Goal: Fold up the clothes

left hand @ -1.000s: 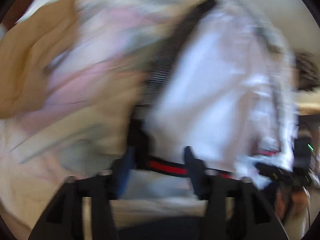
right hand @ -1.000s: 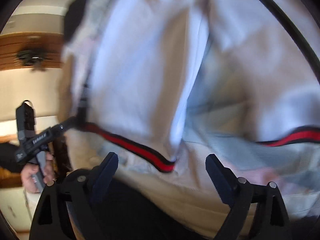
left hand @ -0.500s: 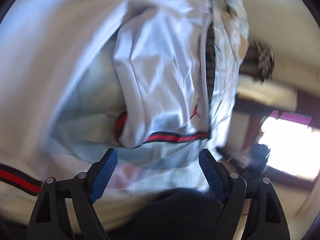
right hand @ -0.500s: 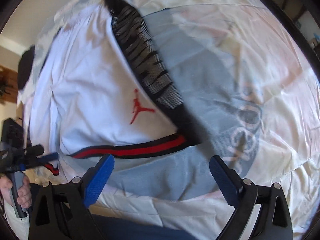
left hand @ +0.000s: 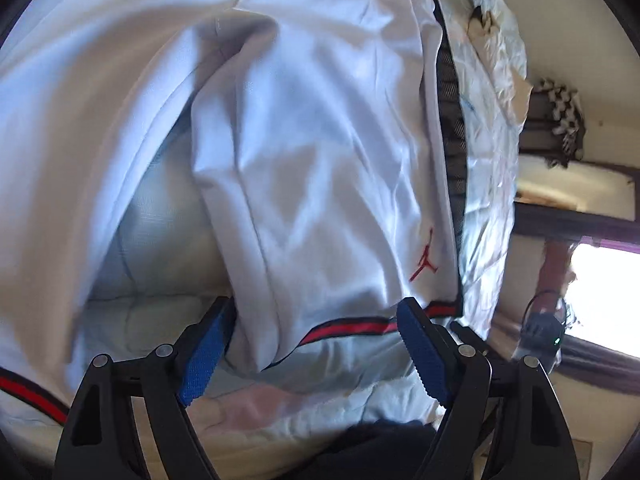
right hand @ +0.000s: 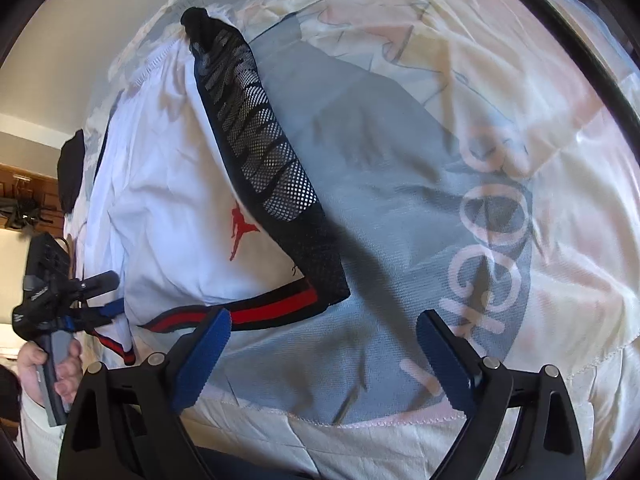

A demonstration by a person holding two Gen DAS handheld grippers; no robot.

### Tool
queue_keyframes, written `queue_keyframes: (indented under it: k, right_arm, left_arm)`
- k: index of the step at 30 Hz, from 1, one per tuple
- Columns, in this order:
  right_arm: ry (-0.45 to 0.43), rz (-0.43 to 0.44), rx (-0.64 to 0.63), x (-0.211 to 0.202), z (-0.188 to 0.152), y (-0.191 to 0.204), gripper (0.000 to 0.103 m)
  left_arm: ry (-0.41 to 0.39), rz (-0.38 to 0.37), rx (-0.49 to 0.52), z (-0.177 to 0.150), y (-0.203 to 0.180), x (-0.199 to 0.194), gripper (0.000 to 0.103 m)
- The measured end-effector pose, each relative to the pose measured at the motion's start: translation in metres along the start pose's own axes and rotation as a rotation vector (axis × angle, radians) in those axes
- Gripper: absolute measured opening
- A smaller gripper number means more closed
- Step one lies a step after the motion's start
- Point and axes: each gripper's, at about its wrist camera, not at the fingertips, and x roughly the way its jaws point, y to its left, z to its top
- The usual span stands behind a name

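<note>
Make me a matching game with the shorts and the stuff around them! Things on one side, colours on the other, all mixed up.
Things:
1. Jumping-figure logo on the white shorts
2. Mesh side panel
3. Pads of the right gripper
4. Patch of bedsheet beside the shorts

Colours:
A. Grey
B. Blue
C. Red
D. Black

Pairs: 1-C, 2-D, 3-B, 4-A

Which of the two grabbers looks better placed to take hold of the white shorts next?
Probably the left gripper: its open jaws already straddle the red-and-black hem of the white shorts. The right gripper, also open, hangs mostly over the bedsheet, with the hem just beside its left finger.
</note>
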Motion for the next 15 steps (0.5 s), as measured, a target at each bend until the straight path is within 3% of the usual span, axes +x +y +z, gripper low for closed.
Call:
queue_keyframes:
  k: [7, 8, 10, 12, 13, 15]
  right_arm:
    - [-0.034, 0.062, -0.039, 0.018, 0.01, 0.001, 0.078]
    - [-0.043, 0.071, -0.074, 0.021, 0.011, 0.004, 0.064]
    - [-0.072, 0.043, -0.146, 0.025, 0.012, 0.013, 0.037]
    - [-0.097, -0.017, -0.189, 0.029, 0.012, 0.019, 0.022]
    - [-0.088, -0.028, -0.178, 0.032, 0.014, 0.018, 0.007]
    - [-0.064, 0.0, -0.133, 0.034, 0.017, 0.014, 0.007]
  left_arm:
    - [0.027, -0.018, 0.027, -0.018, 0.0, 0.002, 0.078]
    - [0.031, -0.02, 0.042, -0.021, -0.001, 0.002, 0.074]
    - [0.057, 0.003, 0.085, -0.024, -0.005, 0.009, 0.054]
    - [0.089, 0.033, 0.123, -0.027, -0.009, 0.018, 0.008]
    - [0.102, 0.034, 0.118, -0.028, -0.007, 0.019, 0.006]
    - [0.129, 0.032, 0.107, -0.03, -0.004, 0.021, 0.006]
